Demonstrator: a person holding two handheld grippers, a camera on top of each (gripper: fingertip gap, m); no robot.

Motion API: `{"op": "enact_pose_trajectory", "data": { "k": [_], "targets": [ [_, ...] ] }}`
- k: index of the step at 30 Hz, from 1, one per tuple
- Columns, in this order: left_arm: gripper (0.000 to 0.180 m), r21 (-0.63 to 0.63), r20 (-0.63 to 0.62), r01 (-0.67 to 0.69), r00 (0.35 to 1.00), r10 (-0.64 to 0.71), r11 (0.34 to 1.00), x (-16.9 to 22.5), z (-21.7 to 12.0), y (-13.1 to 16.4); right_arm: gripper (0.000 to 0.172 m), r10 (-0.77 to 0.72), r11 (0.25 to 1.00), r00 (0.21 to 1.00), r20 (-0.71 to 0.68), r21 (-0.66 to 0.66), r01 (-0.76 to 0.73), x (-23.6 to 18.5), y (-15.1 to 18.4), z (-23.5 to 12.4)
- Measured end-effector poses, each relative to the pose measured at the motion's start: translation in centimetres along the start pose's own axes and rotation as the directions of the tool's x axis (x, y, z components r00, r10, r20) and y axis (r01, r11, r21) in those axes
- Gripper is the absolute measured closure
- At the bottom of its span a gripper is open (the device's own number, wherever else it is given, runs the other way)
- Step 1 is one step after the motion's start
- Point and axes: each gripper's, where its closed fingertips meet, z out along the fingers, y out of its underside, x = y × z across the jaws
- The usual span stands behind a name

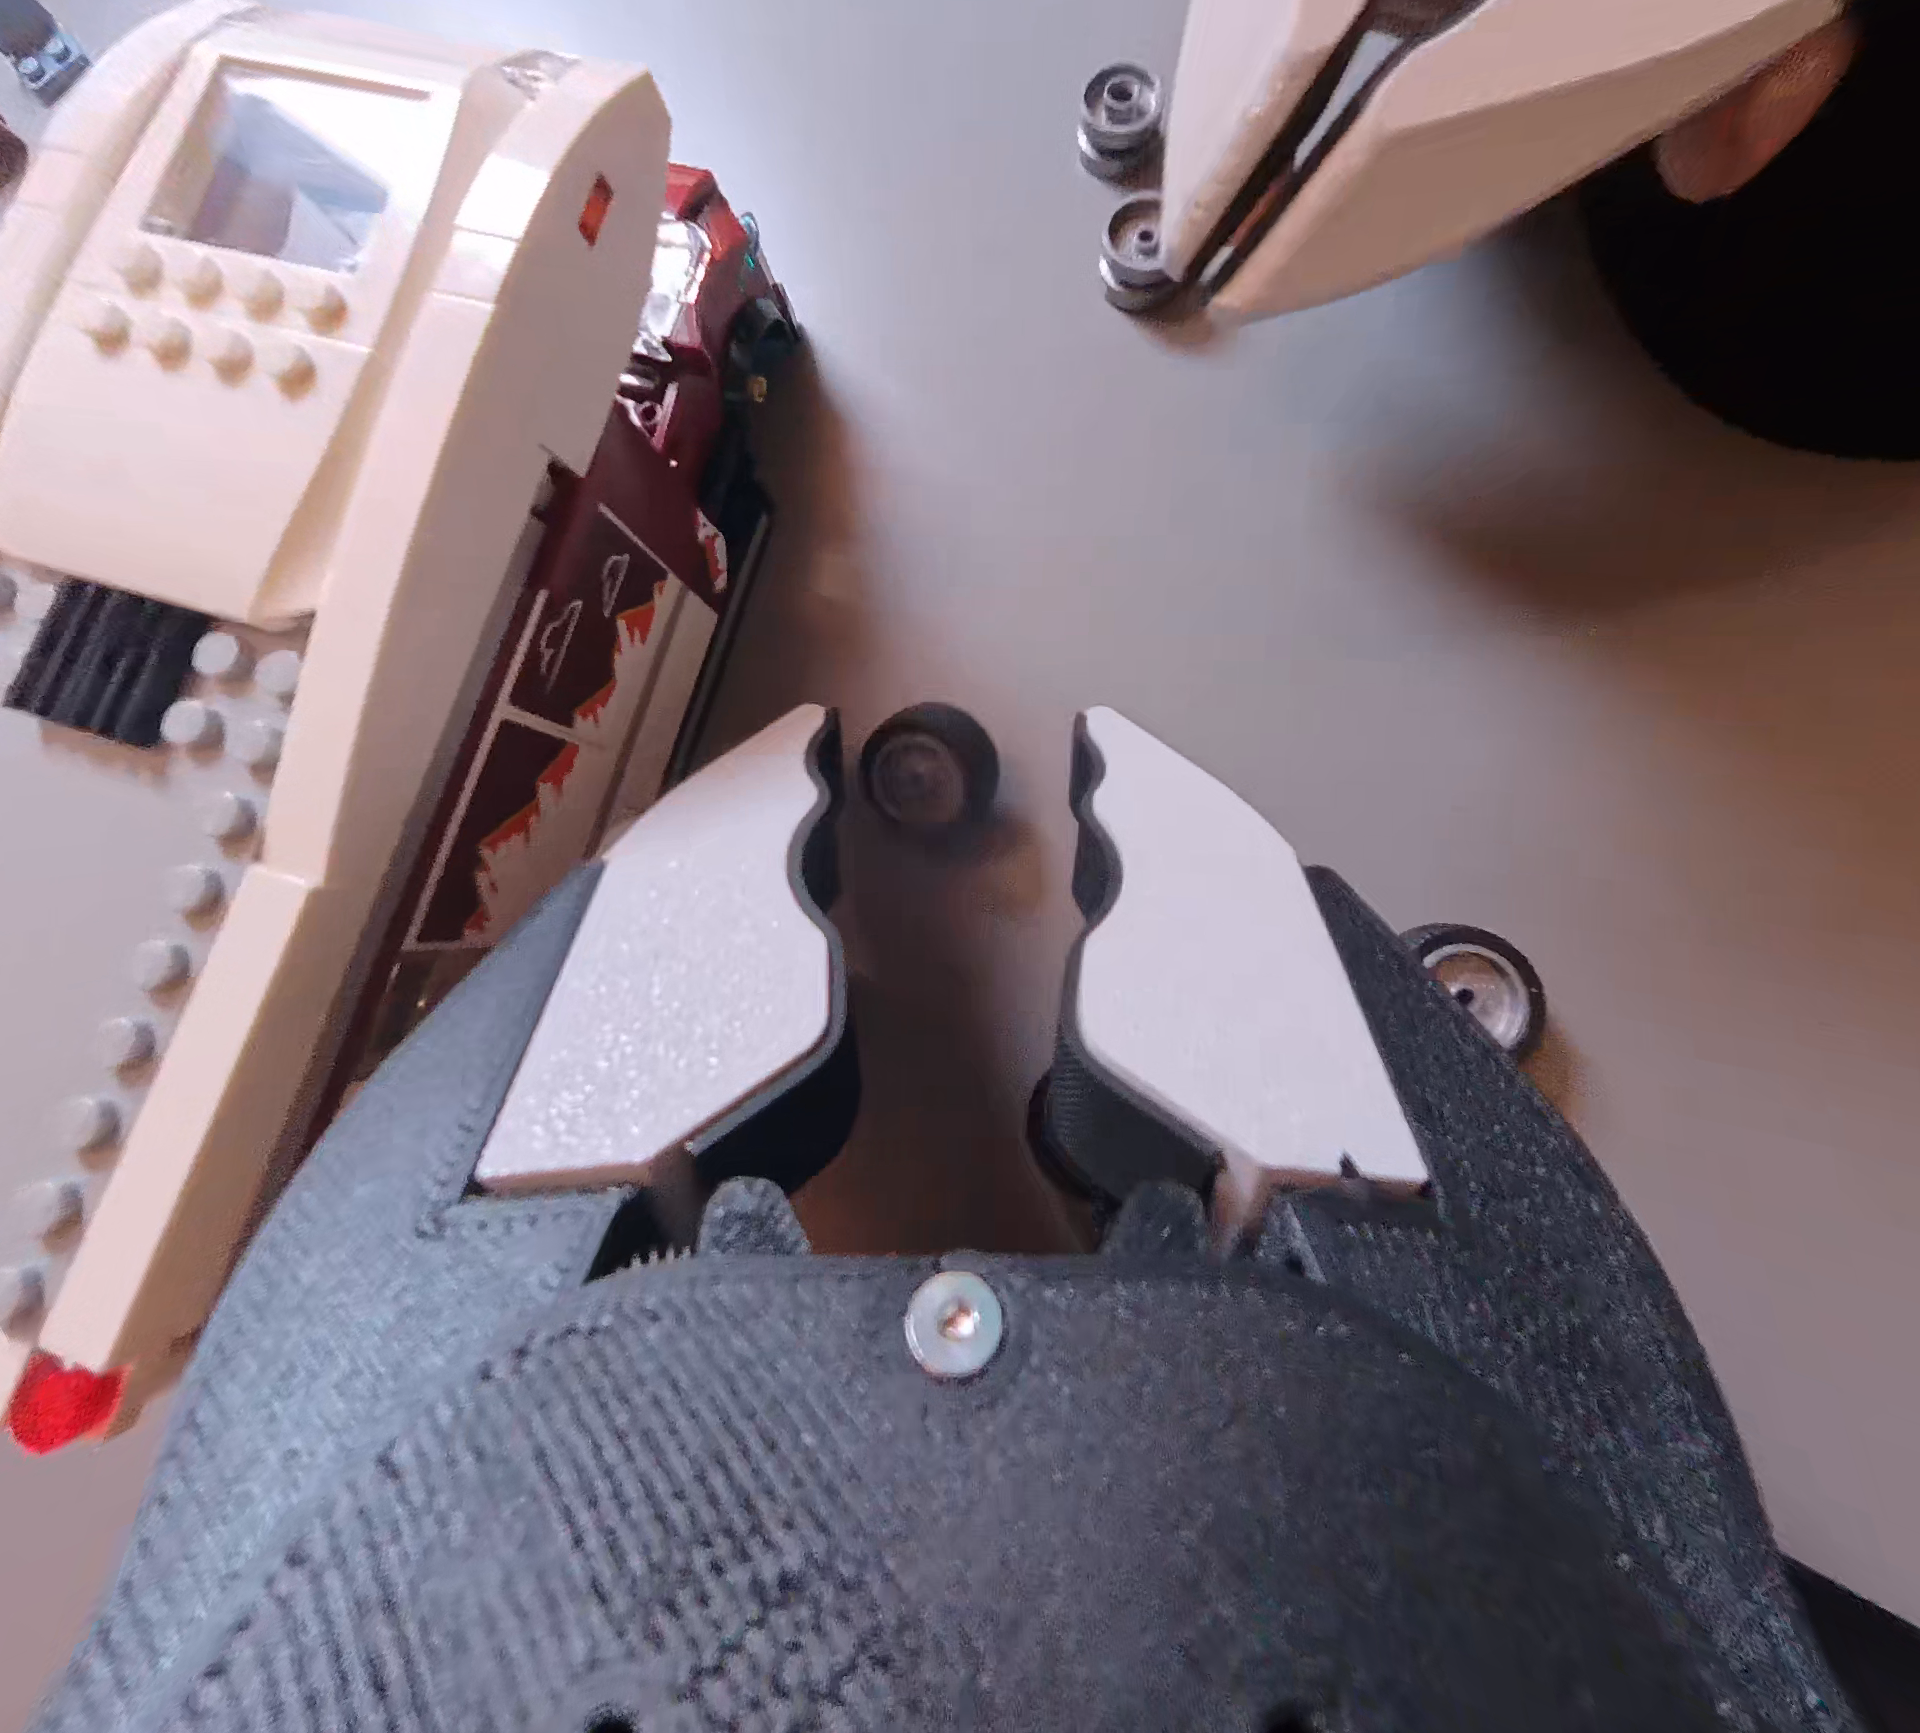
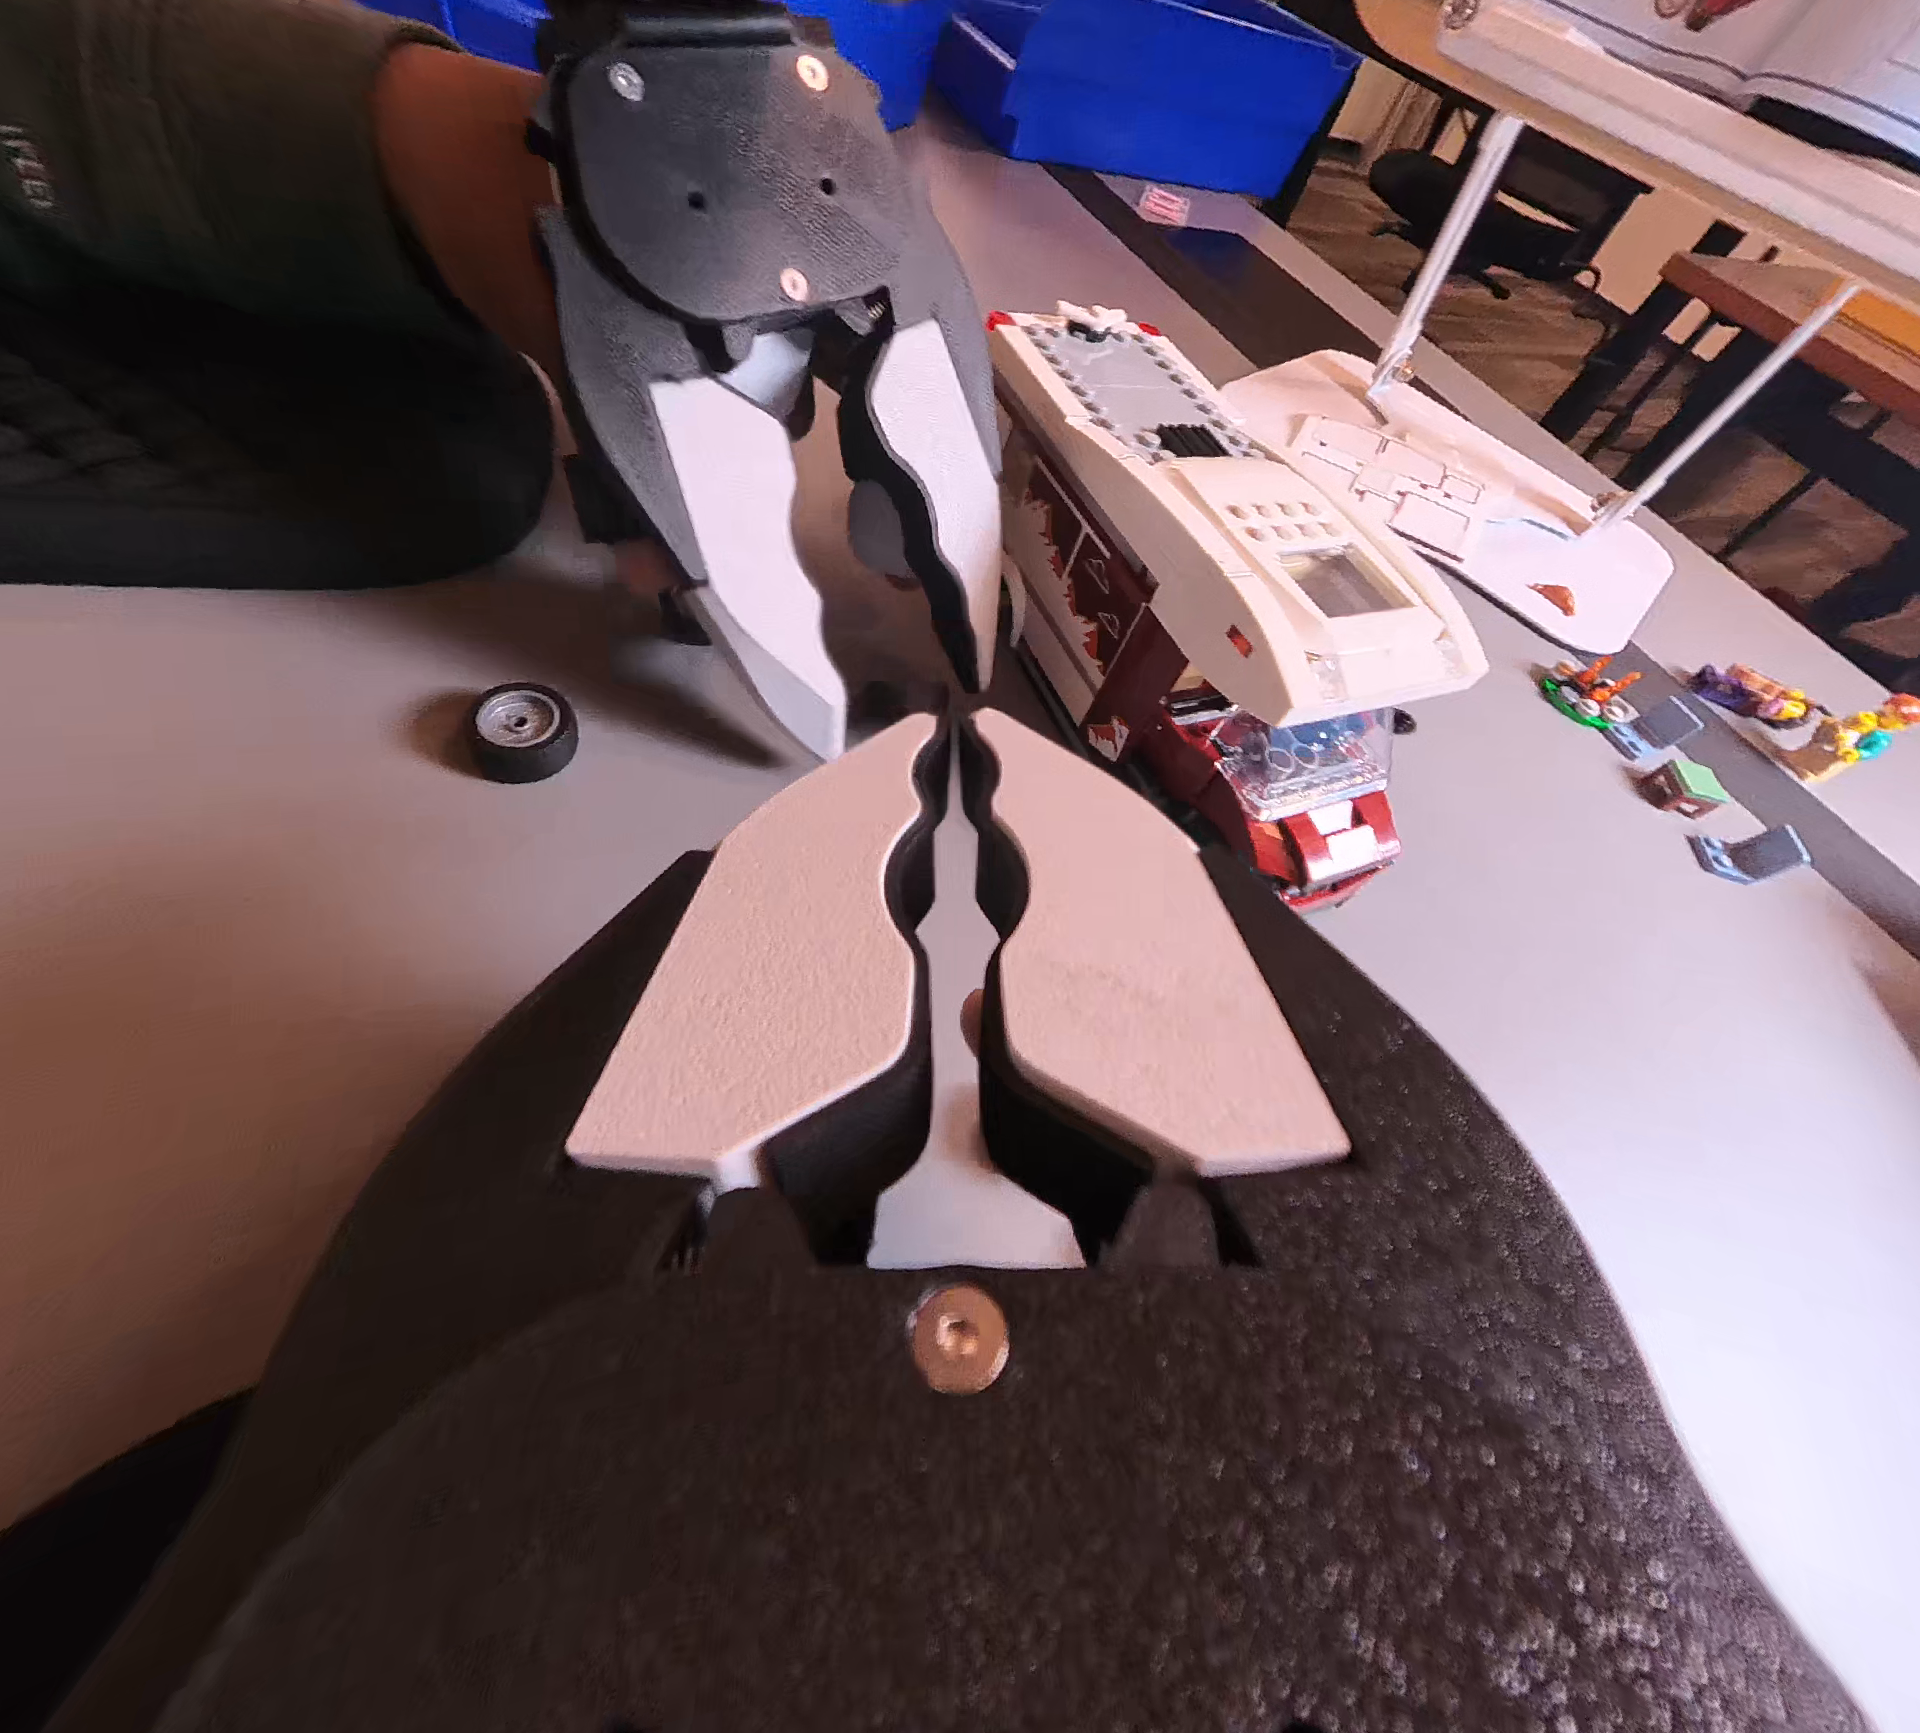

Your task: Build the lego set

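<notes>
My left gripper (image 1: pixel 956 738) is open and low over the grey table (image 1: pixel 1039 488). A small black wheel (image 1: pixel 928 777) lies between its fingertips, close to the left finger (image 1: pixel 727 852), and no pad presses on it. A brick-built van (image 1: pixel 312 436) with a cream roof and dark red body lies just to its left. My right gripper (image 2: pixel 956 733) is shut with nothing visible between its pads. In the left wrist view its tips (image 1: pixel 1184 291) rest on the table beside two grey wheel hubs (image 1: pixel 1138 255). The left gripper (image 2: pixel 899 701) faces it closely.
A second black wheel with a silver hub (image 1: pixel 1475 982) lies right of my left gripper; it also shows in the right wrist view (image 2: pixel 525 733). Blue bins (image 2: pixel 1143 62), a white stand base (image 2: pixel 1455 478), small colourful figures (image 2: pixel 1766 717) and a person's arm (image 2: pixel 208 229) surround the area. One gripper's finger ends stand about 8 cm off the other's. The brick-built van (image 1: pixel 312 436) lies around 8 cm away from my left fingertips. Look for it in the right wrist view (image 2: pixel 1209 501) too.
</notes>
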Motion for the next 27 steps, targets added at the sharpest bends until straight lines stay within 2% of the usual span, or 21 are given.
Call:
{"op": "enact_pose_trajectory", "data": {
  "k": [4,7,10,12,16,19,21,22,24,27],
  "targets": [
    [0.135,0.131,0.044,0.031,0.998,-0.037,0.991,-1.1,-3.4,-0.5,0.168,0.034,0.999,0.999,-0.004,0.007,-0.034,0.4,0.2,-0.1],
    [0.138,0.134,0.107,0.032,0.993,-0.046,0.990,-2.7,-6.4,1.4,0.167,0.023,0.999,0.999,0.025,-0.028,-0.022,-0.2,0.9,0.3],
    [0.140,0.138,0.088,0.051,0.994,-0.064,0.989,-2.9,-8.6,3.3,0.161,0.007,0.997,0.999,0.037,-0.076,-0.004,-0.5,1.5,0.8],
    [0.143,0.141,0.048,0.042,0.998,-0.049,0.989,-2.4,-9.2,4.1,0.152,0.000,0.990,0.997,0.076,-0.140,0.011,-1.0,1.8,1.4],
    [0.145,0.103,-0.058,-0.006,0.998,0.012,0.995,-0.3,-8.0,5.2,0.139,-0.035,0.945,0.986,0.164,-0.315,0.086,-1.6,2.5,3.2],
    [0.144,0.074,-0.103,-0.048,0.993,0.056,0.996,1.2,-6.5,5.0,0.133,0.024,0.880,0.973,0.228,-0.467,0.088,-1.6,3.5,4.9],
    [0.142,0.042,-0.106,-0.081,0.991,0.085,0.996,1.8,-5.6,5.0,0.134,0.049,0.838,0.967,0.252,-0.537,0.098,-1.6,4.1,5.8],
    [0.142,0.033,-0.113,-0.086,0.990,0.089,0.996,2.1,-5.2,4.9,0.141,0.050,0.816,0.965,0.257,-0.568,0.109,-1.5,4.5,6.2],
    [0.144,0.015,-0.109,-0.090,0.990,0.091,0.996,2.4,-4.6,4.9,0.148,0.059,0.805,0.960,0.273,-0.582,0.116,-1.6,4.7,6.4],
    [0.153,0.004,-0.085,-0.108,0.990,0.108,0.994,2.6,-4.0,5.0,0.148,0.097,0.848,0.958,0.270,-0.526,0.062,-0.9,3.1,4.9]
  ]
}}
